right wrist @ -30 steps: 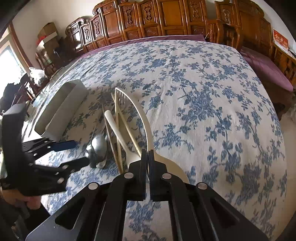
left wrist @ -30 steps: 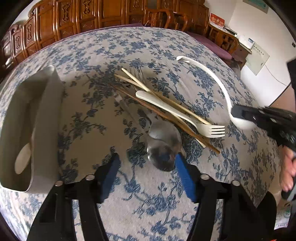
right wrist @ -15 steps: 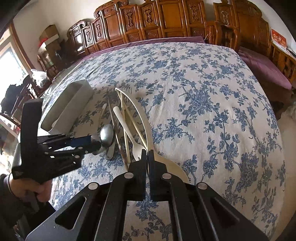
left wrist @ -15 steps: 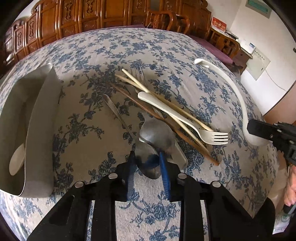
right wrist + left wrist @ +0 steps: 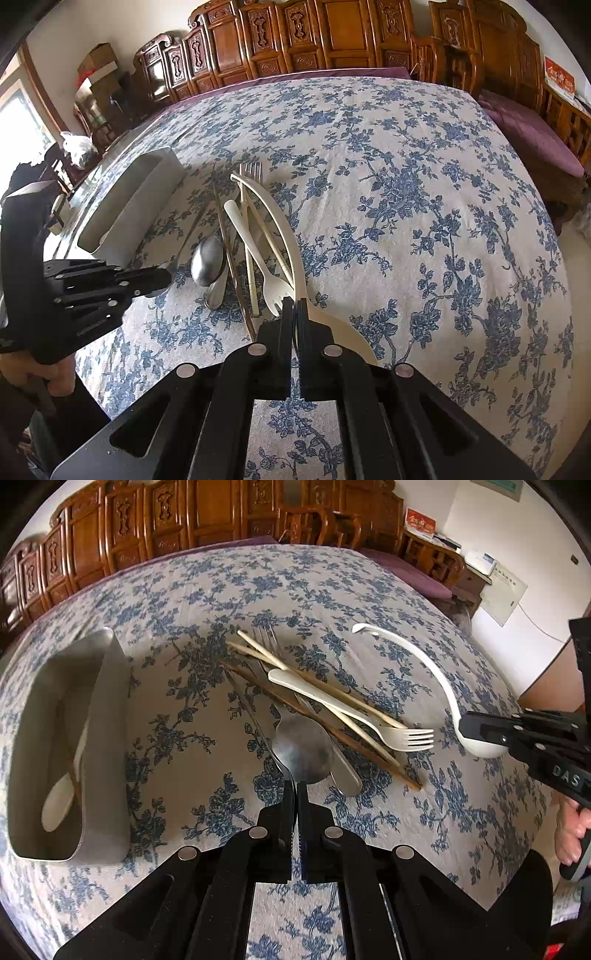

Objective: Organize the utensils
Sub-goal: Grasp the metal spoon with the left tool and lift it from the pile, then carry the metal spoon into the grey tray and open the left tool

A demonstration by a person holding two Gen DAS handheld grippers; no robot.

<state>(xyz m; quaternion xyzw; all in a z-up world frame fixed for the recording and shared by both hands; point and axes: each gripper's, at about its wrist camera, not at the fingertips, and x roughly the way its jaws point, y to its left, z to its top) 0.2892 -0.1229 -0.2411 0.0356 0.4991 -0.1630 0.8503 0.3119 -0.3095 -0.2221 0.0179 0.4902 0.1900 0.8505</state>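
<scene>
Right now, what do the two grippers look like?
Both the left gripper and the right gripper are black, angular frames with silver screw heads. The left one has blue pads inside its jaws; the right one carries white "DAS" lettering on its side.

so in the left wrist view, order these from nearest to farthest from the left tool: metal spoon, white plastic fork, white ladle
1. Metal spoon, at the tool's tips.
2. White plastic fork, right of the spoon.
3. White ladle, far right.

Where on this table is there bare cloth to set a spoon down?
Bare cloth lies between the metal holder and the utensil pile, and over the whole far half of the table. It is crowded around the metal spoon, chopsticks and white fork.
</scene>
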